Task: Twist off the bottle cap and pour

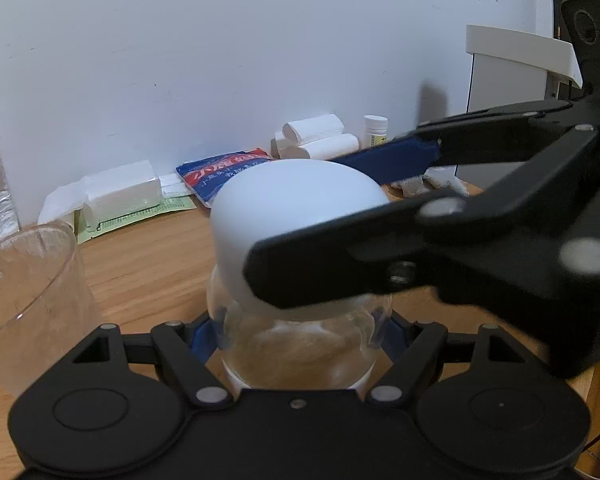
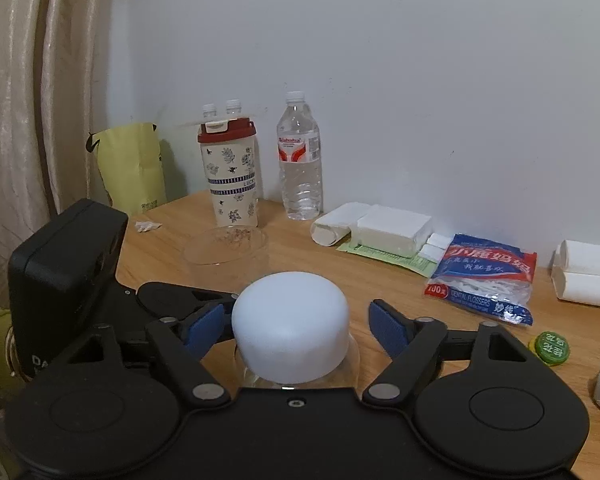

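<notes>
Bottle [image 1: 296, 344] stands upright on the wooden table [image 1: 140, 264], long axis vertical, clear body below and a wide white domed cap [image 2: 290, 320] on top. Left gripper [image 1: 296, 332] is clamped on the clear shoulder just under the cap: its blue pads [image 1: 204, 336] press the glass-like wall from both sides, so the body is held fixed. Right gripper [image 2: 296, 326] comes in from the side, higher up, at cap height; in the right wrist view the cap sits centred between its two blue fingertips [image 2: 206, 330], near the left one, with a visible gap on the right side. Jaws stand part-way in, straddling the cap but not pressing it on both sides; no grip there yet, as far as the frames show. In the left wrist view the black finger of the right gripper crosses in front of the cap and its far finger passes behind it, which confirms the straddle. Judgement: the key relation is that the cap's axis runs upright through the middle of the right gripper's opening, so closing squarely should seat both pads, and the twist must then turn about that vertical axis while the left holds. Empty clear cup [image 1: 28, 292] waits close to the bottle, on its left in the left wrist view, for the pour
</notes>
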A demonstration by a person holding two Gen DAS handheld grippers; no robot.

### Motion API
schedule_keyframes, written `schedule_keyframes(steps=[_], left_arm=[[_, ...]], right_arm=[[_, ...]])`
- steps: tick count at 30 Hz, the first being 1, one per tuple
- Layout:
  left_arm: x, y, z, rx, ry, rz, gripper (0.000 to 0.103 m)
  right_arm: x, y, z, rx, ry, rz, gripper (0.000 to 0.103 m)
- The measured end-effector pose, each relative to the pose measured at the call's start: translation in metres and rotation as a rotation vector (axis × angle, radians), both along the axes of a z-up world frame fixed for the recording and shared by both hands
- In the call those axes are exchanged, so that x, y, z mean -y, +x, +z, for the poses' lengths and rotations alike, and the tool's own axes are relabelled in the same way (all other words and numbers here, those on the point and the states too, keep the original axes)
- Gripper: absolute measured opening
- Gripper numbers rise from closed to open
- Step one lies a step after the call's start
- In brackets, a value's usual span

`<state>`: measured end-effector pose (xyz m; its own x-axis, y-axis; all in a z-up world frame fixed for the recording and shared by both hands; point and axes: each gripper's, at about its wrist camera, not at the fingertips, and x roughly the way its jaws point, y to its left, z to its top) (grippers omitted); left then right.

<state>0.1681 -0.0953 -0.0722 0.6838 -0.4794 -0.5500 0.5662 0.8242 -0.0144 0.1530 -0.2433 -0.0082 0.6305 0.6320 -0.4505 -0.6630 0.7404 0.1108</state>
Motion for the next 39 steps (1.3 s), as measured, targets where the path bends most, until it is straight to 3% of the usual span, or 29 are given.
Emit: schedule_keyframes(steps=[9,11,16,31,34,37,39], left_arm=[[-0.017,-0.007,-0.007,-0.001,-0.005,-0.009,0.079],[0.01,-0.015,-0.005,-0.001,0.007,0.003,0.079],[0.011,-0.022,-0.005,0.0,0.009,-0.019,0.078],[0.021,-0.052,-0.012,0.02,0.026,-0.11,0.078],[0.029,-0.062,-0.014,0.03,0.044,-0.108,0.078],[0.032,-0.07,-0.017,0.02,0.036,-0.102,0.078],[0.034,-0.074,-0.017,0.016,0.034,-0.098,0.078]], right_arm=[[-0.003,0.001,0.0,-0.013,0.002,-0.016,0.069],[-0.002,0.002,0.0,-0.016,0.0,-0.006,0.069],[0.0,0.006,0.002,-0.022,-0.007,0.027,0.069],[0.007,0.022,0.006,-0.002,-0.05,0.257,0.069],[0.001,0.011,0.01,0.03,-0.091,0.249,0.074],[0.003,0.014,0.032,-0.075,-0.054,0.196,0.091],[0.006,0.024,0.048,-0.165,-0.061,0.123,0.091]])
